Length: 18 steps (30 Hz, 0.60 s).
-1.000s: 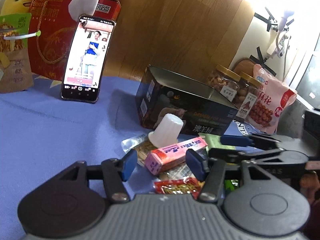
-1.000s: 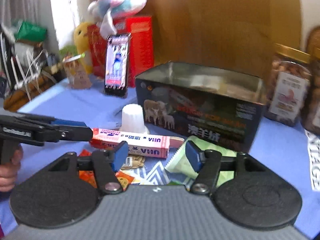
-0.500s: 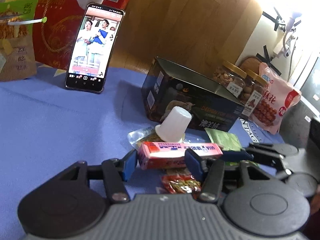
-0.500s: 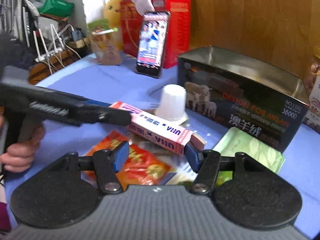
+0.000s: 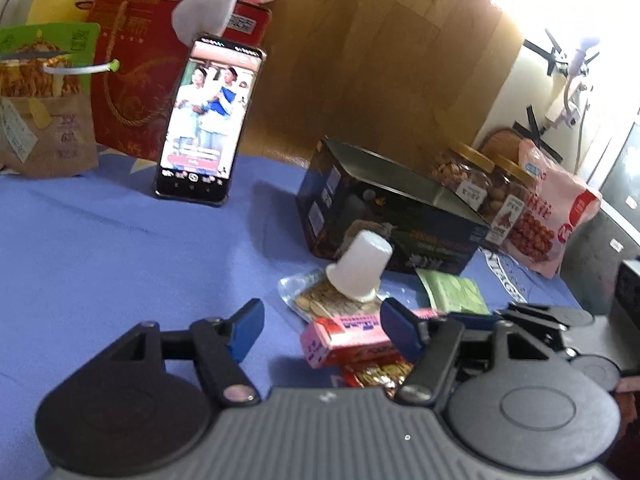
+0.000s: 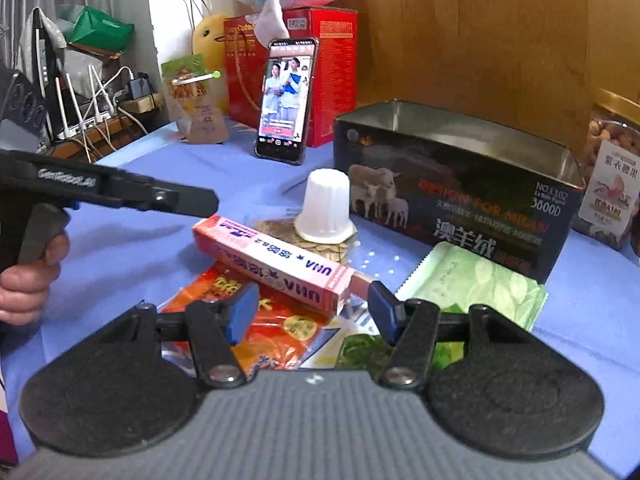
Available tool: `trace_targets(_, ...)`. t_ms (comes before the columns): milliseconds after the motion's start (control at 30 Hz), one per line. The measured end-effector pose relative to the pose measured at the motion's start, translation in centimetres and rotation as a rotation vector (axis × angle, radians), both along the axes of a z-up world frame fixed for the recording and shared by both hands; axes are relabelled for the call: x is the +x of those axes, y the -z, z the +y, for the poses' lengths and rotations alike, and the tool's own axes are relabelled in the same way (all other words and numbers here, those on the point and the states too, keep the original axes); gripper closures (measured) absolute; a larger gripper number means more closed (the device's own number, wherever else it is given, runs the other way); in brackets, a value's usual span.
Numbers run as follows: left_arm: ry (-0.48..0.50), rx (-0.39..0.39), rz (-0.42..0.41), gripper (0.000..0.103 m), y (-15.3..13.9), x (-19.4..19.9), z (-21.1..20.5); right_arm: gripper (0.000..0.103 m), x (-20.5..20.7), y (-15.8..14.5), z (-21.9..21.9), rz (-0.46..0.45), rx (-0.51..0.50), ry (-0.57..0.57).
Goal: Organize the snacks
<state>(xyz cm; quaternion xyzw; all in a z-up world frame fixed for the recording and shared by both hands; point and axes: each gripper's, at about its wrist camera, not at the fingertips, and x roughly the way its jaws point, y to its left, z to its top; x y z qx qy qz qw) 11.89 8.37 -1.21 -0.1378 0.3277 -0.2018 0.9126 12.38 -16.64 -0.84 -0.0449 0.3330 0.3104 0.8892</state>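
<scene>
The pink candy box (image 6: 276, 264) lies tilted on the snack pile on the table (image 5: 100, 248), its near end resting on the orange snack packet (image 6: 256, 320), just in front of the upside-down white jelly cup (image 6: 326, 208) and near the open dark tin (image 6: 460, 184). It looks light, stiff cardboard w/ smooth sides, so probably best taken across the narrow width near the middle. Left hand-held gripper (image 5: 320, 326) has just been opening; the box end lies between its jaws, no pad pressing. Right hand-held gripper (image 6: 312, 312) is about half open, holding nothing, the other box end just before it.
</scene>
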Motion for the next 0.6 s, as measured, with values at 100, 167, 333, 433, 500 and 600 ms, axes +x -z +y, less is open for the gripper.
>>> trace_targets(100,0.016,0.020,0.021,0.039,0.5,0.2,-0.7,0.041,-0.1,0.1,0.1,0.001,-0.011,0.014)
trace_targets(167,0.016,0.020,0.026,0.039,0.6,0.2,-0.8,0.041,-0.5,-0.4,-0.2,-0.027,-0.010,0.013)
trace_targets(333,0.004,0.017,0.029,0.039,0.6,0.2,-0.6,0.040,0.0,-1.1,-0.3,-0.082,-0.048,-0.007)
trace_targets(433,0.009,0.015,0.035,0.039,0.7,0.2,-0.6,0.041,1.5,-0.3,0.1,-0.025,-0.048,-0.030)
trace_targets(500,0.018,0.016,0.047,0.050,0.9,0.2,-0.8,0.051,2.3,0.3,0.2,0.052,-0.018,-0.040)
trace_targets(600,0.029,0.008,0.062,0.053,1.1,0.4,-1.2,0.061,1.7,0.5,0.3,0.062,0.020,-0.035)
